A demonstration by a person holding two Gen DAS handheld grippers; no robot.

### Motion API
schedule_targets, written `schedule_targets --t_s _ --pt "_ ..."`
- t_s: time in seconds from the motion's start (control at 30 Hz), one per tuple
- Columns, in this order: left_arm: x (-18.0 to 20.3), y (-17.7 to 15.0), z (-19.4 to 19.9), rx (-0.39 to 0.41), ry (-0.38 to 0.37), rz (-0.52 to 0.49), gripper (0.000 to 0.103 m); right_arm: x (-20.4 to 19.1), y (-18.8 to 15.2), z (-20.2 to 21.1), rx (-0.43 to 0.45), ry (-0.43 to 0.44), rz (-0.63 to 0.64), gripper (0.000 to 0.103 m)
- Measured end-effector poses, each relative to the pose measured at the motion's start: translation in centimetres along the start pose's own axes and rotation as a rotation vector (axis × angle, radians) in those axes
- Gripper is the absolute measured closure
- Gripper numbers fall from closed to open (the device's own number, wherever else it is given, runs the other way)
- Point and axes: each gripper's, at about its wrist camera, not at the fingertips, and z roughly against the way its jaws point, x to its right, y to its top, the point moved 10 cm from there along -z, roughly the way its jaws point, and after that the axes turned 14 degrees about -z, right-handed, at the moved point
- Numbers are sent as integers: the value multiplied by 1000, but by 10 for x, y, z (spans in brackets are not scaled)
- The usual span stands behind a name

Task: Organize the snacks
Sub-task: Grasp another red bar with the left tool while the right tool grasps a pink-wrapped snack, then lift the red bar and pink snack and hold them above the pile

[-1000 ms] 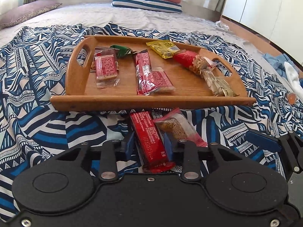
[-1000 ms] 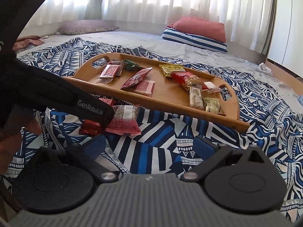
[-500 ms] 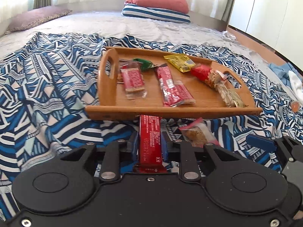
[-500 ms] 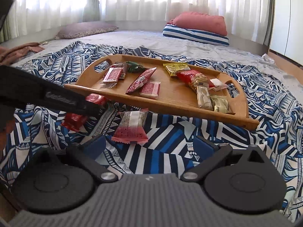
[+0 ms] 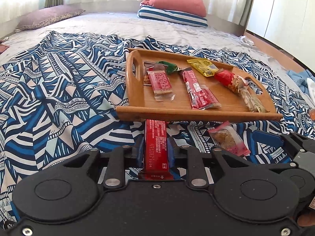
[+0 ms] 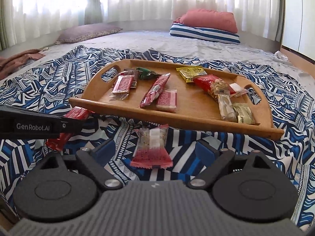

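A wooden tray (image 5: 196, 112) (image 6: 196, 122) rests on a blue patterned cloth and holds several snack packets. My left gripper (image 5: 156, 147) is shut on a long red snack bar (image 5: 156, 143) (image 6: 75, 114), held above the cloth just before the tray's near rim. From the right wrist view that gripper (image 6: 78, 121) comes in from the left. A pink-and-clear snack packet (image 6: 152, 147) (image 5: 228, 140) lies on the cloth between the blue pads (image 6: 103, 150) of my right gripper (image 6: 155, 149). Its jaws are closing and stand apart from the packet.
The cloth (image 5: 59, 98) covers a grey bed with a striped pillow (image 5: 173, 17), a red one on top, and a mauve cushion (image 5: 49, 17). White cabinets (image 5: 285, 15) stand at the right. Blue clothing (image 5: 299, 78) lies at the right edge.
My left gripper shut on the red bar, lifted it and drew back left from the pink packet. My right gripper has come up behind the pink packet, its jaws narrowing.
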Motion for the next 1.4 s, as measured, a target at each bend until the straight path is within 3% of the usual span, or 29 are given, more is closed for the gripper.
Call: schedule_targets --t_s 0.23,0.57,0.73,1.4 --pt "1 -3 -3 -10 -2 -1 80 -5 -1 -10 -13 -20 -9 25" --pt "-1 -7 -7 -22 4 6 80 2 -3 -16 -27 -31 -45 29" --pt "-1 -8 -8 -24 5 4 80 2 -3 -15 -22 -33 -43 38" --pt "0 -8 -9 -22 10 1 80 1 -3 -14 -13 -29 -40 55"
